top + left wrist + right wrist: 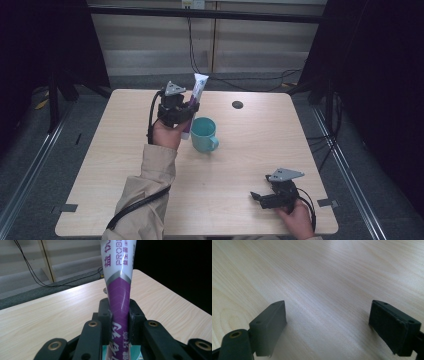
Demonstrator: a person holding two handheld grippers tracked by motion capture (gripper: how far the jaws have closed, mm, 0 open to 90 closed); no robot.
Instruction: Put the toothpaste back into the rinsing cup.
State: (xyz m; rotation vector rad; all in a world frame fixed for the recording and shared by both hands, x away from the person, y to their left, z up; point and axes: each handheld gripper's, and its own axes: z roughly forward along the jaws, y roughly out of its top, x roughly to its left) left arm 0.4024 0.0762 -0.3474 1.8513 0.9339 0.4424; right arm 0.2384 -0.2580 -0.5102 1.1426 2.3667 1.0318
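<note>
A white and purple toothpaste tube [196, 92] stands nearly upright in the air, just left of a teal mug [204, 134] on the wooden table. My left gripper [186, 111] is shut on the tube's purple lower half; in the left gripper view both black jaws press the tube [120, 302] from either side, with the mug's teal rim [135, 352] just below. My right gripper [261, 196] rests low near the table's front right edge, open, its jaws wide apart over bare wood [328, 315].
A small dark round hole [237, 104] sits in the table top at the back right. Cables run across the floor behind the table. Black curtains and stand legs flank both sides. A tan sleeve [145, 195] comes in from the bottom.
</note>
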